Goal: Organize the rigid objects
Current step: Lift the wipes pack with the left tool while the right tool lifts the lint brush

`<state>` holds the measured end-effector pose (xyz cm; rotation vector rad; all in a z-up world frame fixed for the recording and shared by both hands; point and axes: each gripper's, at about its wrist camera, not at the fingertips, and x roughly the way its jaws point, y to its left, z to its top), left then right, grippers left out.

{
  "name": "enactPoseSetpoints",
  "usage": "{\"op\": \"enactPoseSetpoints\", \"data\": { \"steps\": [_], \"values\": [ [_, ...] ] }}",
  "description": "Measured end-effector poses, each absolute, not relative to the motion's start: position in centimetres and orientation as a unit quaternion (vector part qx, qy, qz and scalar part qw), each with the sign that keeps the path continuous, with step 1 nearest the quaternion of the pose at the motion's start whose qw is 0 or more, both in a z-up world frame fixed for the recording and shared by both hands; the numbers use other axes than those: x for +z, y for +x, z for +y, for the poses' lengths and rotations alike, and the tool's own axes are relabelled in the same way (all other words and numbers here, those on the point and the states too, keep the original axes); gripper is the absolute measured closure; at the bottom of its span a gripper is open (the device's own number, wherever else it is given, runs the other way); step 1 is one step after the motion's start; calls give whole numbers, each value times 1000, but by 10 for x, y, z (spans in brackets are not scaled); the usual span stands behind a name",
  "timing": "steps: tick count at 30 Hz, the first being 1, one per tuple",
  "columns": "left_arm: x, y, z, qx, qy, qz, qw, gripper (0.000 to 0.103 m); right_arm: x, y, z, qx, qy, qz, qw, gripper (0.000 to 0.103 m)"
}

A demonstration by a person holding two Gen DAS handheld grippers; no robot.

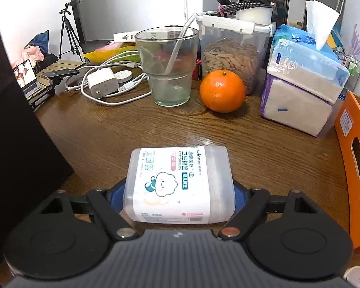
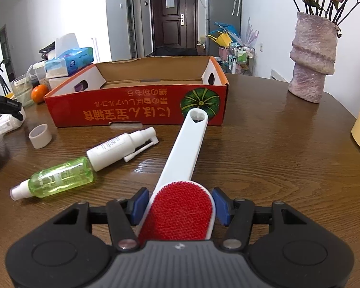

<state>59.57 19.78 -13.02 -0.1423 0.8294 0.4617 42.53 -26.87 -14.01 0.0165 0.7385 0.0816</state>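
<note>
the left gripper (image 1: 178, 192) clamps the cotton bud box (image 1: 178, 184) crosswise, long axis spanning its pads; the cardboard tray (image 1: 355, 168) lies to its right.

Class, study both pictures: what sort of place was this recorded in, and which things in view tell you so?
Most likely a lived-in home, at a wooden table in a living or dining room. Signs: a front door at the end of a hallway, a vase of flowers, and everyday clutter such as tissue packs and an orange.
</note>
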Motion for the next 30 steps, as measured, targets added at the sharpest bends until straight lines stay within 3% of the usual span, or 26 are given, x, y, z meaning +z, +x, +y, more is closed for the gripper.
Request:
{"op": "enactPoseSetpoints", "data": {
  "steps": [13,30],
  "values": [
    [-92,531,185,180,-59,351,917,20,-127,404,-268,47,18,344,938,47],
    [-47,407,114,87,-30,303,949,20,-112,367,-266,71,39,327,942,47]
  ]
}}
